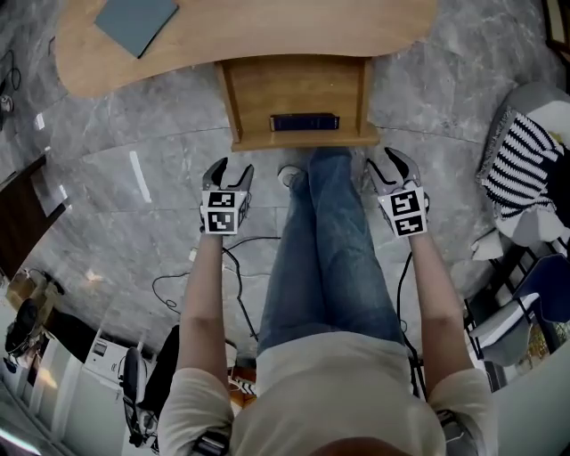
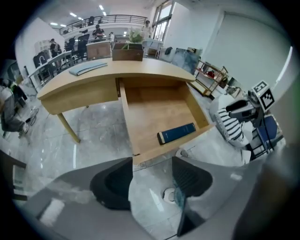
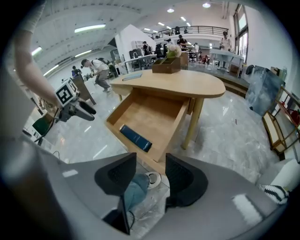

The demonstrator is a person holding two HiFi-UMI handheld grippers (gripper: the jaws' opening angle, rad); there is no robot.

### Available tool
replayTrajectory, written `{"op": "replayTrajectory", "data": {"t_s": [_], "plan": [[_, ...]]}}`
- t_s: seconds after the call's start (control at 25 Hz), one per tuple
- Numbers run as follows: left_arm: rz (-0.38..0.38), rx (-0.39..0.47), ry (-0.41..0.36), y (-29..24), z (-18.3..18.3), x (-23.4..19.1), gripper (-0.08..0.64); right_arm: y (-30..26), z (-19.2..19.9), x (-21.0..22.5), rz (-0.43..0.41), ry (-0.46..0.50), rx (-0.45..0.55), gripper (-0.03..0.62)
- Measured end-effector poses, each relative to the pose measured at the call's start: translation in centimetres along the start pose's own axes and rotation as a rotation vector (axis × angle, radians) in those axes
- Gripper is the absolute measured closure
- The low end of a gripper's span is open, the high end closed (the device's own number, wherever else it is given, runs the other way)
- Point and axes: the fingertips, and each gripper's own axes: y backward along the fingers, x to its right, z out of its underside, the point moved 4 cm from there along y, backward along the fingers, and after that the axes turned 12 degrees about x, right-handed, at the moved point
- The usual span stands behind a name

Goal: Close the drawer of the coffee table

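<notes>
The wooden coffee table (image 1: 267,36) has its drawer (image 1: 298,93) pulled out toward me, with a dark blue book (image 1: 305,121) lying inside near the front panel. The left gripper view shows the drawer (image 2: 154,110) and the book (image 2: 177,132) ahead of the jaws; the right gripper view shows the same drawer (image 3: 150,117) and book (image 3: 135,138). My left gripper (image 1: 224,171) hangs open just below the drawer's front left corner, holding nothing. My right gripper (image 1: 386,166) is open too, beside the front right corner, nothing between its jaws.
A grey-blue book (image 1: 135,21) lies on the tabletop. My jeans-clad legs (image 1: 329,249) stand between the grippers, a shoe (image 1: 289,175) under the drawer front. A striped cushion (image 1: 521,165) sits at the right. Cables (image 1: 205,276) trail over the marble floor.
</notes>
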Motion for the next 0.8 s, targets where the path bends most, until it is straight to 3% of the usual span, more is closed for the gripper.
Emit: {"op": "replayTrajectory", "data": {"t_s": [0.44,0.6,0.8], "plan": [[-0.029,-0.081,-0.11,-7.1,3.3,-2.1,0.241,-7.2,6.7,2.0,-0.002,0.144,-0.139,0.307],[-0.035,-0.123,-0.116,-8.5,4.8,-2.4,0.241,-9.0,8.0,2.6,-0.005,0.136,-0.174,0.307],[-0.066,-0.11,-0.174,-10.2,4.4,-3.0,0.241,-10.7,9.1,3.4,0.014,0.122,-0.185,0.316]]}}
